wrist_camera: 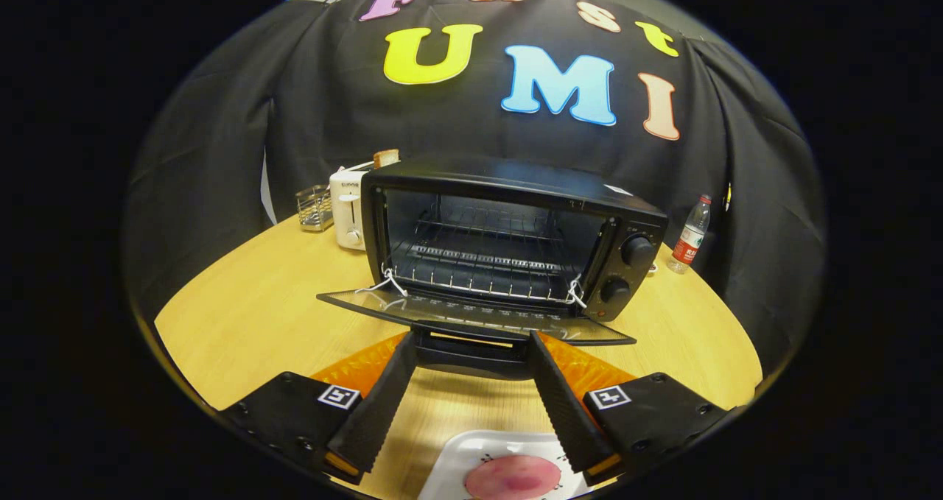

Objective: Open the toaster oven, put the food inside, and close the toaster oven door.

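The black toaster oven (pixel 516 191) stands on the round wooden table (pixel 250 316) with its glass door (pixel 471 314) swung down flat and its wire rack (pixel 479 261) bare. My gripper (pixel 471 340) is open, its fingertips spread wide on either side of the door's handle (pixel 471 356); whether they touch it I cannot tell. Closer to me than the fingers, low between them, a pink round piece of food (pixel 512 478) lies on a white tray (pixel 460 456).
An orange mat (pixel 353 367) lies under the door's front edge. Left of the oven stand a white toaster (pixel 348 209) with a bread slice (pixel 386 158) and a small metal rack (pixel 315 207). A water bottle (pixel 691 235) stands at the right rear.
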Demonstrator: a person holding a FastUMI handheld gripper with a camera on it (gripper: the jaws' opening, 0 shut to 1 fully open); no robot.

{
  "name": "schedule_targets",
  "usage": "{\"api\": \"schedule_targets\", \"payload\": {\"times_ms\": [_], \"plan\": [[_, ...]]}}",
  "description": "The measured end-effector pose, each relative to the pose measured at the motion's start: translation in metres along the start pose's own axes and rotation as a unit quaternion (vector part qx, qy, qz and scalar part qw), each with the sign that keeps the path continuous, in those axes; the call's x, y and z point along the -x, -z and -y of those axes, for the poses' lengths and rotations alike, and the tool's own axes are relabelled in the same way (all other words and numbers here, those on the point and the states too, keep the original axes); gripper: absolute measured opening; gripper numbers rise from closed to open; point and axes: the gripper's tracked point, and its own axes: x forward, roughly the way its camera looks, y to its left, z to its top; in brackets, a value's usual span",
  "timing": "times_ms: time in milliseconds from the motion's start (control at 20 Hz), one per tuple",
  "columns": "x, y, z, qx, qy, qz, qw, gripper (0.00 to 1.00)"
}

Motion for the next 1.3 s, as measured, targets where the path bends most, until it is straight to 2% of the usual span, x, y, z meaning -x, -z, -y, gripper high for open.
{"api": "schedule_targets", "payload": {"times_ms": [200,350,450,600,750,950,1050,1300], "plan": [[-0.001,0.026,-0.005,-0.014,-0.015,-0.042,0.999,0.97],[0.001,0.048,-0.013,-0.034,-0.051,-0.093,0.994,0.97],[0.009,0.041,-0.014,-0.048,-0.071,-0.092,0.992,0.98],[0.025,0.024,-0.002,-0.036,-0.088,-0.079,0.992,0.98],[0.043,0.019,0.011,-0.047,-0.126,-0.097,0.986,0.98],[0.062,0.022,0.043,-0.048,-0.140,-0.132,0.980,0.98],[0.066,0.028,0.054,-0.076,-0.154,-0.159,0.972,0.98],[0.078,0.060,0.069,-0.167,-0.192,-0.246,0.935,0.96]]}}
